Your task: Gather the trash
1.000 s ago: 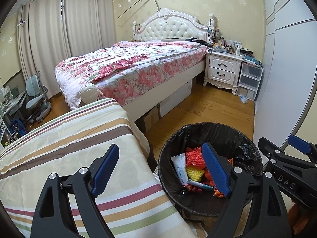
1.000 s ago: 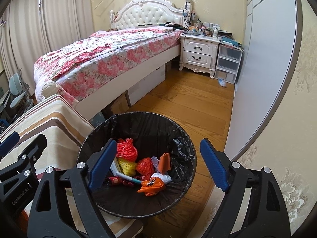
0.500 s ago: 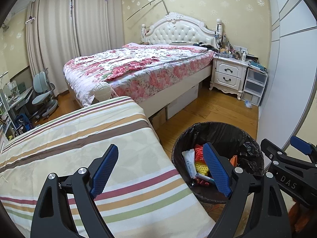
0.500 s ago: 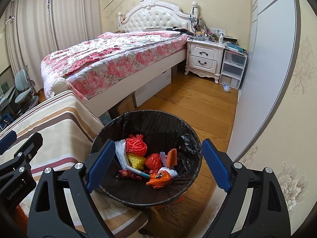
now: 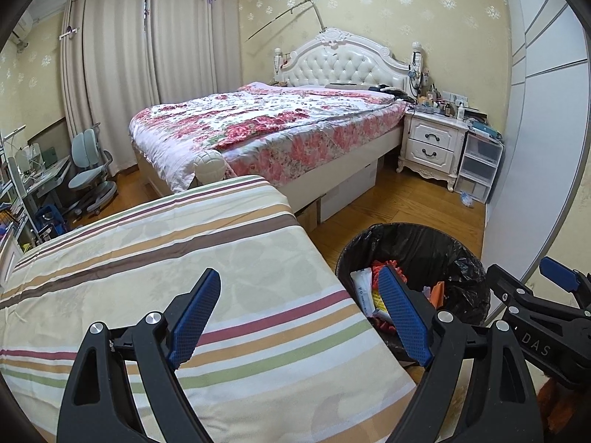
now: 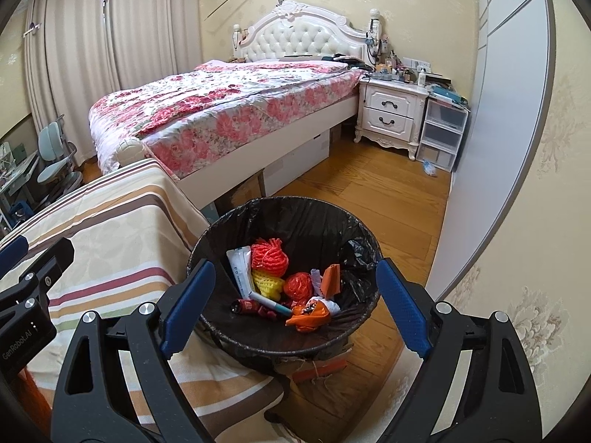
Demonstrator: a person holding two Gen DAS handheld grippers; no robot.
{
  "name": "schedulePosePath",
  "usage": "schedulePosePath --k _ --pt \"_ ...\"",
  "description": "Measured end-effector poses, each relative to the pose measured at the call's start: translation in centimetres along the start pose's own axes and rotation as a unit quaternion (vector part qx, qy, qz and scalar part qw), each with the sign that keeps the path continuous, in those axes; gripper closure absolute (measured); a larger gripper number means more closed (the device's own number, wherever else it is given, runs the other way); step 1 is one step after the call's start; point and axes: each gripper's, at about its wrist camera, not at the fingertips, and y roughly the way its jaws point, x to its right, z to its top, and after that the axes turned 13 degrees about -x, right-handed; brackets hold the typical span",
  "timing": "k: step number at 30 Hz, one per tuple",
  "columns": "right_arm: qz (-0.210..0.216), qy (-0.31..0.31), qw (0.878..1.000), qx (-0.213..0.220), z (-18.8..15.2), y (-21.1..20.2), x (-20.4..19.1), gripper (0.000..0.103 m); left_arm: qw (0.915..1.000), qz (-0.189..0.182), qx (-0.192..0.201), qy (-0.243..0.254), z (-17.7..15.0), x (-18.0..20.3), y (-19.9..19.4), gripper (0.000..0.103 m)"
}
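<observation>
My two tools: black frames, blue pads.

On my left tool (image 5: 299,313) I see two black plastic arms with slotted cut-outs, silver screw heads at the pivots and blue cross-hatched pads (image 5: 194,319) on the inner faces. My right tool (image 6: 295,308) is built the same; its side reads "DAS" in white, while the left one's body shows "GenRobot.AI" and small white dots.

Right gripper (image 6: 295,310) occupies the lower frame, jaws spread wide, nothing between the blue pads. Centre frame: a round trash bin (image 6: 354,221) lined with a black bag, holding red netting (image 6: 269,256), yellow mesh (image 6: 267,284), a white packet (image 6: 240,269), a pen (image 6: 269,302) and orange wrappers (image 6: 310,315). Striped cloth (image 6: 118,236) covers the left. Left gripper (image 6: 26,295) shows at the left edge. Floral bed (image 6: 221,110) upper centre; white nightstand (image 6: 391,110) upper right.
</observation>
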Motion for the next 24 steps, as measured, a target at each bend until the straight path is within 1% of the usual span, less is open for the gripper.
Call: schedulePosePath --k 14,24 --pt "0.011 -0.015 1.000 0.009 -1.6 -1.7 -1.0 0.016 0.9999 0.002 0.004 -0.012 -1.6 -1.4 -1.3 0.019" --pt "0.012 -0.016 1.000 0.010 -1.9 -1.8 -1.1 0.016 0.9999 0.001 0.004 -0.012 -1.7 -1.3 -1.4 0.019"
